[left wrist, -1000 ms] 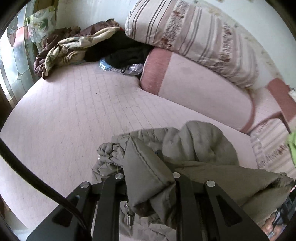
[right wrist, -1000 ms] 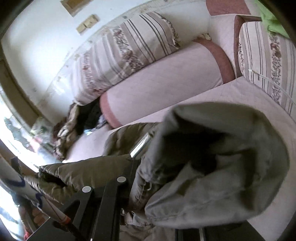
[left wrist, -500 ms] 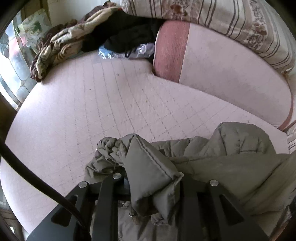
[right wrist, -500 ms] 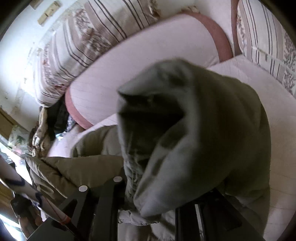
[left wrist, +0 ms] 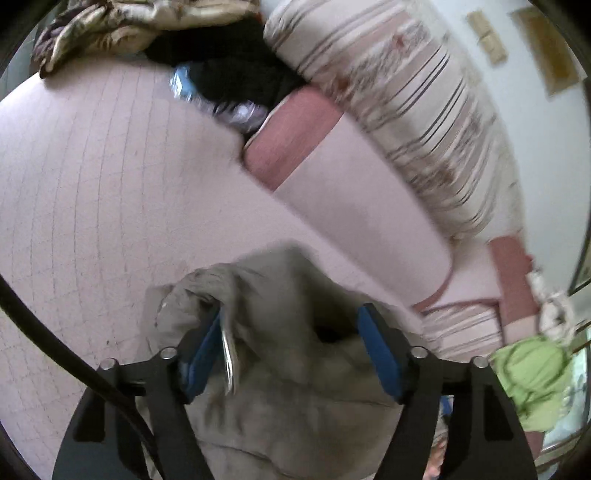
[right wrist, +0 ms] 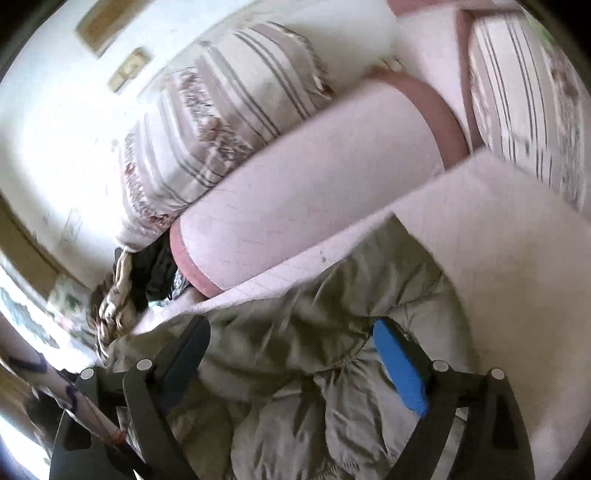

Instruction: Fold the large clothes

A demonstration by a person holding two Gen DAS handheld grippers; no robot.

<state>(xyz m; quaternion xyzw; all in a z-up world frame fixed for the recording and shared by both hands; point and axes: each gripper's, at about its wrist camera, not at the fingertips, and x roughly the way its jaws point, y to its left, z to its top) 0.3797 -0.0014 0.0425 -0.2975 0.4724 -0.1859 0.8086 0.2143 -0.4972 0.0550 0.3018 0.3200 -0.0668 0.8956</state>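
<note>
A pale pink quilted mattress (left wrist: 110, 177) carries everything. An olive padded jacket (left wrist: 295, 387) lies crumpled on it at six o'clock. A pink bolster (left wrist: 351, 192) stretches from centre toward three o'clock, and a heap of dark and patterned clothes (left wrist: 155, 26) sits at twelve.

Bare pink mattress (left wrist: 110, 177) lay open left of the olive jacket (left wrist: 280, 387); a bolster (left wrist: 351, 192), striped pillows (left wrist: 406, 110) and heaped clothes (left wrist: 155, 26) blocked the far side.
</note>
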